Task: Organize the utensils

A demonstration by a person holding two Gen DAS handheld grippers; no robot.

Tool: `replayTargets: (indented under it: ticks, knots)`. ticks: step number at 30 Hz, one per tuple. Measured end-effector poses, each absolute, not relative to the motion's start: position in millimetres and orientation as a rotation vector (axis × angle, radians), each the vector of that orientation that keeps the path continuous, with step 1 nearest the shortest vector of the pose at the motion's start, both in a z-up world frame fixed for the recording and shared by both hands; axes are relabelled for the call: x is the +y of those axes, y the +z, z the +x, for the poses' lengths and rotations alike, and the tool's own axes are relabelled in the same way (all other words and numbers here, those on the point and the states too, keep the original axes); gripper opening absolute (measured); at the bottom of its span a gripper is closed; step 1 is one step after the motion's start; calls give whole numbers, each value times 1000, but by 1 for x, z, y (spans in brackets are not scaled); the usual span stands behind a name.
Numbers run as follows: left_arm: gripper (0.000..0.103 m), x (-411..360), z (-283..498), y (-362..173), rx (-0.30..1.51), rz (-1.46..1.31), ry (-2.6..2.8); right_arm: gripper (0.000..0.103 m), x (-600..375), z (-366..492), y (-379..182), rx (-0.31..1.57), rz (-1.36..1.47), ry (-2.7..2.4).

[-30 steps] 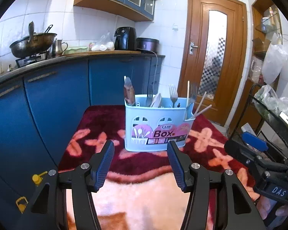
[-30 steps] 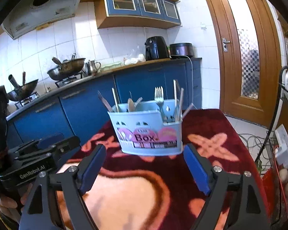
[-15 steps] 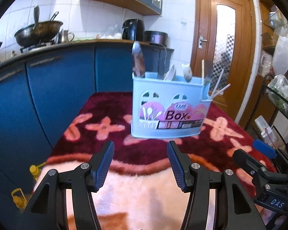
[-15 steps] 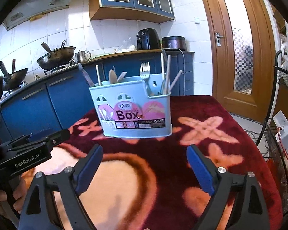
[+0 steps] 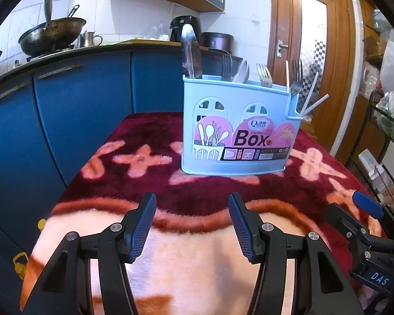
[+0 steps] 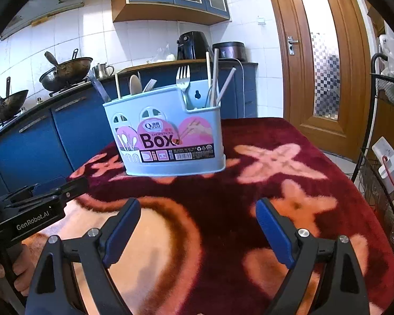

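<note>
Blue-padded left gripper (image 5: 191,225) and right gripper (image 6: 198,229) both gape empty before the utensil box (image 5: 239,128).

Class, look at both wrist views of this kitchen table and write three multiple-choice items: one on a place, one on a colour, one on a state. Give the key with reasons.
1. Where does the utensil box stand?
A on the patterned cloth
B on the counter
C on the floor

2. What colour is the box?
A red
B light blue
C black

3. How is the right claw?
A shut on a fork
B open and empty
C shut on the box

Key: A, the red patterned cloth lies under it; B, its walls are pale blue; B, its pads stand apart over bare cloth.
</note>
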State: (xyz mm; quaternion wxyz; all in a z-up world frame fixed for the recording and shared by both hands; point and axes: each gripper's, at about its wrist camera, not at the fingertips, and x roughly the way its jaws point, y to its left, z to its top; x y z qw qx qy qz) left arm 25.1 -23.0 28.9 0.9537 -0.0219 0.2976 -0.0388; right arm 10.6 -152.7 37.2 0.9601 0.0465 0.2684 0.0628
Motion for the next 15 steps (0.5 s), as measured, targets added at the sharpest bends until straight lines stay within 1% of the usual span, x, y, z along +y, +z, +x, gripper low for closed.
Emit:
replayTargets:
  ticks: [15]
  knots:
    - [59, -27, 28, 24, 613, -33, -85, 91, -154, 11, 34, 557, 104, 125]
